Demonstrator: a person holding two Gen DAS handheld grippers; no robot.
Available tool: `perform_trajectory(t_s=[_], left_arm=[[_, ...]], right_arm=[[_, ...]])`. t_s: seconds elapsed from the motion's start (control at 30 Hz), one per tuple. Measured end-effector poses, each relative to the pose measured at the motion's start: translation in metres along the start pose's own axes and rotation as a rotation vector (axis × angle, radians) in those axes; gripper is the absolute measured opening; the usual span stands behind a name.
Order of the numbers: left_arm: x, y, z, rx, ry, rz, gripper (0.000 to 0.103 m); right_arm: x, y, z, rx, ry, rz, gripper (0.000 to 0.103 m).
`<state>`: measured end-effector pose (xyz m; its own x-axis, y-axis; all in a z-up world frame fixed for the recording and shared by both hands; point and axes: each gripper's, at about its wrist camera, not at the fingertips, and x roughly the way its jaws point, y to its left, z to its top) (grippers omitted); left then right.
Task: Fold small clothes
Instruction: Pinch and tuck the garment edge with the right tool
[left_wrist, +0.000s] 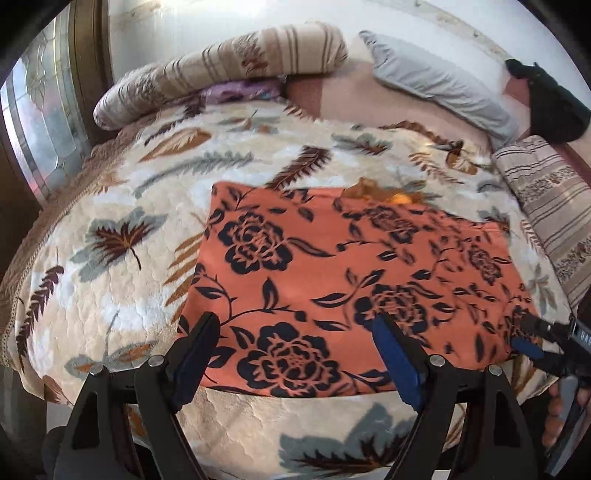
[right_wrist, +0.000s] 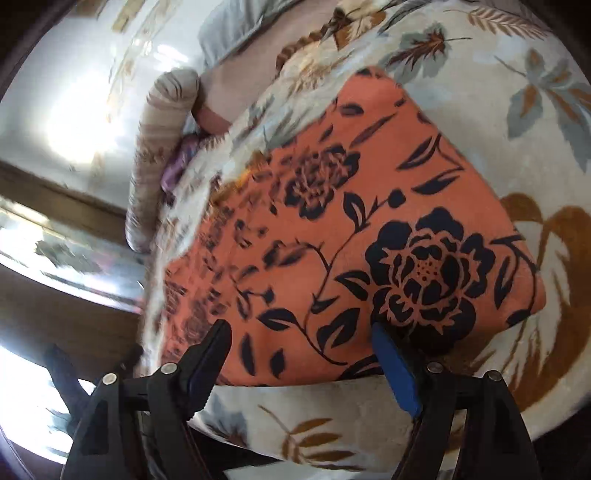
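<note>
Left gripper (left_wrist: 295, 332) and right gripper (right_wrist: 299, 343): both jaws wide apart, holding nothing, poised at near hem of orange black-floral cloth (left_wrist: 332, 280). Cloth lies flat on cream leaf-print fleece blanket (left_wrist: 122, 206), centre to 3 o'clock. Likely pre-fold; next, pinch near corners, carry toward 12 o'clock.

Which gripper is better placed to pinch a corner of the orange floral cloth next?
Right, probably: the right gripper has open jaws at the near right corner of the orange floral cloth, close to the fabric. The left gripper, jaws open, straddles the near edge instead.
</note>
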<state>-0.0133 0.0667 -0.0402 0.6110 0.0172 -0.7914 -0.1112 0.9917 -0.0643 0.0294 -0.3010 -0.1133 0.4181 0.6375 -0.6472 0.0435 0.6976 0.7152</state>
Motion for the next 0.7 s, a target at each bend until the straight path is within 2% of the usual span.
perform_trajectory(t_s=[0.1, 0.13, 0.17, 0.2, 0.23, 0.3, 0.4, 0.47, 0.6, 0.7], left_arm=[[-0.012, -0.010, 0.002, -0.004, -0.021, -0.017, 0.085], [-0.013, -0.013, 0.003, -0.004, -0.018, -0.024, 0.085], [-0.012, -0.016, 0.003, 0.000, -0.012, -0.024, 0.085], [-0.012, -0.019, 0.003, 0.006, -0.010, -0.024, 0.085], [-0.011, -0.022, 0.002, 0.015, -0.005, -0.024, 0.085], [-0.010, -0.026, 0.000, 0.030, -0.008, -0.015, 0.085], [-0.001, -0.027, -0.001, 0.020, 0.011, -0.010, 0.085], [0.009, -0.028, -0.001, 0.003, 0.023, -0.006, 0.085], [0.034, -0.033, -0.004, -0.010, 0.055, 0.002, 0.085], [0.056, -0.038, -0.007, -0.002, 0.096, 0.017, 0.085]], right_arm=[[-0.021, 0.014, 0.003, -0.067, -0.079, 0.045, 0.082], [-0.021, 0.009, 0.005, -0.052, -0.085, 0.057, 0.088], [-0.015, -0.003, 0.007, -0.014, -0.075, 0.032, 0.091], [-0.005, -0.021, 0.008, 0.042, -0.055, -0.042, 0.091], [-0.001, -0.035, 0.009, 0.107, -0.051, -0.046, 0.087], [-0.021, -0.039, 0.006, 0.169, -0.110, 0.049, 0.087], [-0.048, -0.024, -0.002, 0.112, -0.131, 0.059, 0.087], [-0.056, -0.029, -0.015, 0.152, -0.110, 0.091, 0.087], [-0.050, -0.064, -0.038, 0.299, -0.067, 0.069, 0.087], [-0.045, -0.081, -0.030, 0.372, -0.103, 0.061, 0.088]])
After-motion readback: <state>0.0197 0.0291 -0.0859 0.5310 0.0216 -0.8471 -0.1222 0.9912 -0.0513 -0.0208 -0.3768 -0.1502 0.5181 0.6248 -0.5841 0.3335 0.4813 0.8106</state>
